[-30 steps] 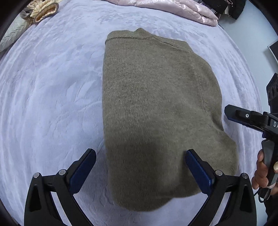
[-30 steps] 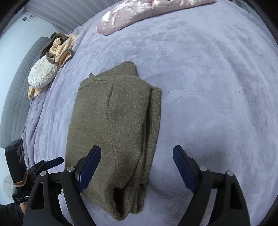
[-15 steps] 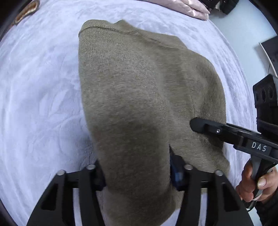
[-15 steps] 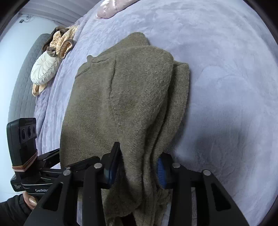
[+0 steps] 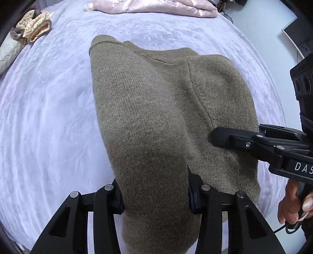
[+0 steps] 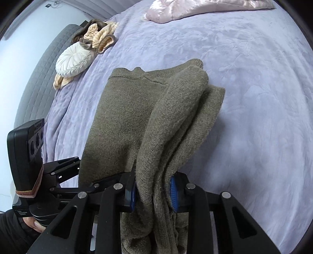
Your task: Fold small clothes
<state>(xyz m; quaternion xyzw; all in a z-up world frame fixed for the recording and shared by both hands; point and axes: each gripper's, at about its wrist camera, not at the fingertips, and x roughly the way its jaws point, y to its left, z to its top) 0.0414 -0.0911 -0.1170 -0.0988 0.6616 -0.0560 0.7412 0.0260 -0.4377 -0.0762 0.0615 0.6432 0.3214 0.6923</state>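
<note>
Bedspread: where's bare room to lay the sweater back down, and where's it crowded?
Free: the lavender bedspread right of the olive sweater, up to the pink quilt at the far edge; also the strip left of the sweater. Crowded: the far-left corner, with the white cushion and tan clothes.

lilac bedspread [image 6: 254, 97], pink quilt [image 6: 195, 7], white cushion [image 6: 74, 60], grey headboard [image 6: 43, 82]

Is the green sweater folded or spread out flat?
Folded: the sweater shows stacked layers along its right edge, pinched in the right claw.
</note>
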